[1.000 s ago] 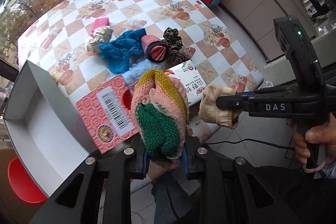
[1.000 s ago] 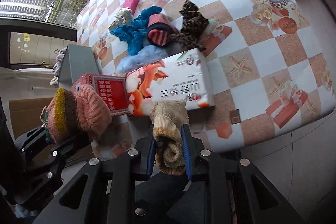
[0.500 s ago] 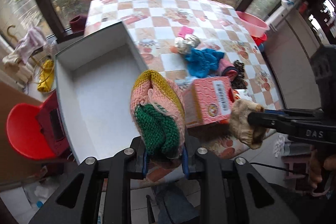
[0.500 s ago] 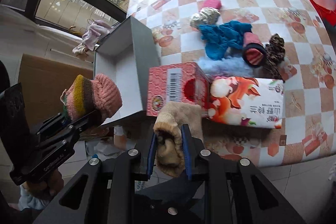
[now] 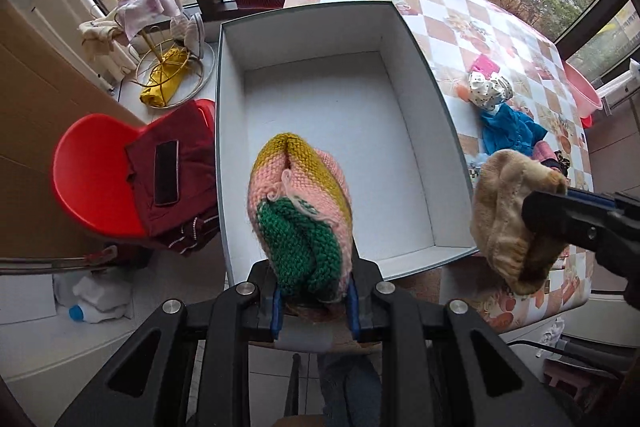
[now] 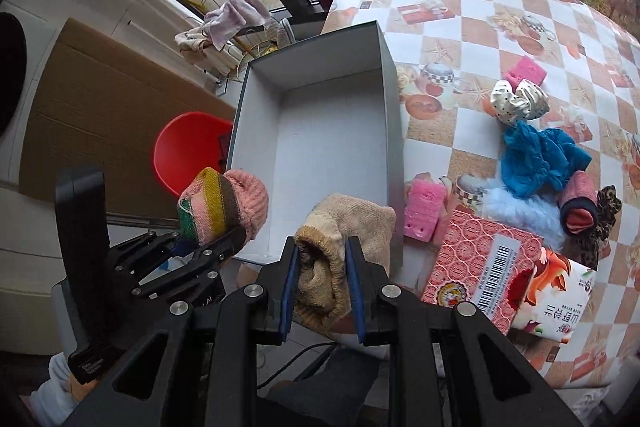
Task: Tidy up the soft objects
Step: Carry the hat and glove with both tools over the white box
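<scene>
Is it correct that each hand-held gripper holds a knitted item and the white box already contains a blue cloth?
Not quite. The white box holds nothing yet, as the left wrist view shows; the blue cloth lies on the table. Left hand-held gripper grips the striped knit; right hand-held gripper grips the beige knit.

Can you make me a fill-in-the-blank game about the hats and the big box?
1. The left gripper squeezes a striped knit hat of pink, yellow and ____.
2. The right gripper squeezes a ____ knit hat.
3. Inside, the gray box is ____.
4. A phone lies on the ____ chair.

Missing words: green; beige; empty; red
</scene>
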`<state>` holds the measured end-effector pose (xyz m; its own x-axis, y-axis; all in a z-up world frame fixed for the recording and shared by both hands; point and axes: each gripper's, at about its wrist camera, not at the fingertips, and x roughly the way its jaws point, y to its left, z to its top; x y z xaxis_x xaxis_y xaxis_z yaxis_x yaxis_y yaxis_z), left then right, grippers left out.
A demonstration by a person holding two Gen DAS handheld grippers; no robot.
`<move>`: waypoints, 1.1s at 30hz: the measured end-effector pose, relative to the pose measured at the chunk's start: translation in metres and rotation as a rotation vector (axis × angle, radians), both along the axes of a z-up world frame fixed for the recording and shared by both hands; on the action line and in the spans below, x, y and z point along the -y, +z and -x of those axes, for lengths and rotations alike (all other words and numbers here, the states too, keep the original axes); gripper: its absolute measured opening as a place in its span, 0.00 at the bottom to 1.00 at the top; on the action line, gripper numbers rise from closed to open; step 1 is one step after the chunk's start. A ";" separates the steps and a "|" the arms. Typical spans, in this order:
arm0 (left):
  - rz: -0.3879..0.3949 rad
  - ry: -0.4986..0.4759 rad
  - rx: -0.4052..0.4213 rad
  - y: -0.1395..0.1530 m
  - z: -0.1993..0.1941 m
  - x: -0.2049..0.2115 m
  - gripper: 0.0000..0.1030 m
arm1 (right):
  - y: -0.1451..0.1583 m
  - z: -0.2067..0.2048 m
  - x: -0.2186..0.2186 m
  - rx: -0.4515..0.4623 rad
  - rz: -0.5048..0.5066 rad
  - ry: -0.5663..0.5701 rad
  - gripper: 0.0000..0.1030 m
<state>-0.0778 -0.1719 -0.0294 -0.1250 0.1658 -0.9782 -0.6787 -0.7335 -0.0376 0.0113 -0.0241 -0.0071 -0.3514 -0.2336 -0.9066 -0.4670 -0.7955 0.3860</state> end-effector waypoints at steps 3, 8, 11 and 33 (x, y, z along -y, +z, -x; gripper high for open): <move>0.007 0.013 0.005 -0.004 0.003 0.002 0.25 | -0.009 0.009 0.005 0.024 -0.003 0.027 0.24; 0.023 0.025 -0.002 -0.009 0.007 0.002 0.25 | -0.017 0.014 0.005 0.050 -0.005 0.035 0.24; 0.031 0.026 -0.012 -0.011 0.008 0.001 0.25 | -0.020 0.015 0.004 0.058 -0.008 0.036 0.24; 0.074 0.040 0.005 -0.044 0.020 -0.004 0.25 | -0.048 0.051 0.020 0.139 -0.111 0.128 0.24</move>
